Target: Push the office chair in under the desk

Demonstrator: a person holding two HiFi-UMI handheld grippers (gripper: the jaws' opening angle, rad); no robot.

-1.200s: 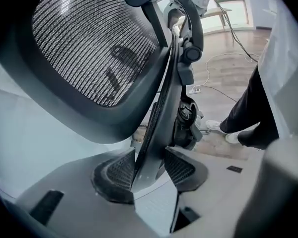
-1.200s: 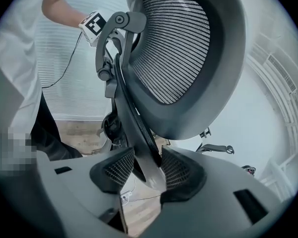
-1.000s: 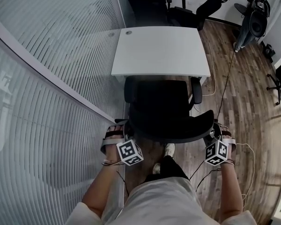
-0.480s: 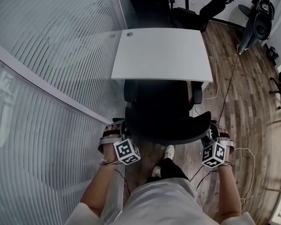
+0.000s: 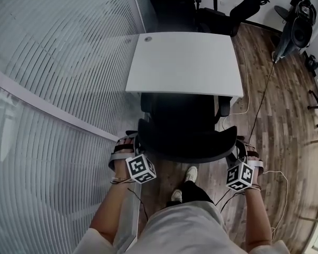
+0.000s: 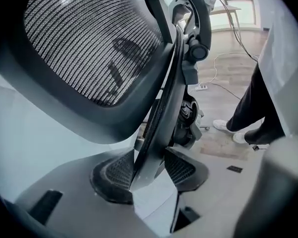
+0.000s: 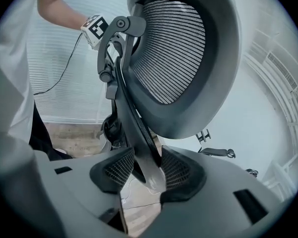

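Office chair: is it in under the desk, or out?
Partly in. Its seat reaches beneath the desk; the backrest stands clear of it, clamped by the left gripper and right gripper.

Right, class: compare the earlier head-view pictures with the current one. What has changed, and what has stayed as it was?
The office chair has rolled forward, its seat further under the desk. The left gripper and right gripper moved forward with it, still shut on the backrest. The desk stayed put.
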